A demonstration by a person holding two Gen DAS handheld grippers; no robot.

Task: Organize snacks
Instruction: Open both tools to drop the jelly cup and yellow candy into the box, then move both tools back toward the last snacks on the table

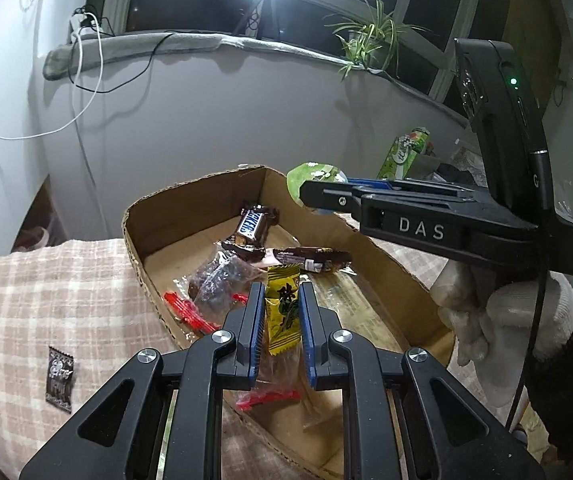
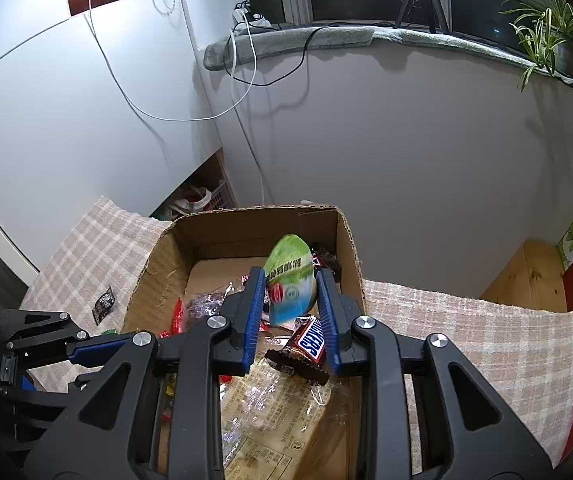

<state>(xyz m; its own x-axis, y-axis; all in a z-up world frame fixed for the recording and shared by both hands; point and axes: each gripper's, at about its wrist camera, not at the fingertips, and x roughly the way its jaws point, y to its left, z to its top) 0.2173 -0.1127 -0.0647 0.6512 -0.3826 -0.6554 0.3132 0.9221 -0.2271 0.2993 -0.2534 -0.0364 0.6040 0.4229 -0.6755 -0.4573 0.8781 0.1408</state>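
Left wrist view: the left gripper (image 1: 282, 300) has its fingers clamped on a yellow sachet (image 1: 282, 312), held upright above the near end of the cardboard box (image 1: 190, 200). The box stands on a checked cloth (image 1: 66, 288); inside lie a Snickers bar (image 1: 252, 226), a long brown bar (image 1: 310, 258) and red-sealed clear packets (image 1: 202, 296). A black sachet (image 1: 60, 376) lies on the cloth left of the box, well apart from it.

Right wrist view: the right gripper (image 2: 291, 292) has its fingers closed on a green-and-white pouch (image 2: 291, 280) over the far right part of the box (image 2: 246, 216), above a Snickers bar (image 2: 308, 340).

Procedure — lower each gripper until its item is inside the walls, over a bare patch, then part the fingers. Keep the two grippers apart — release one item at a time. The black sachet remains to be collected
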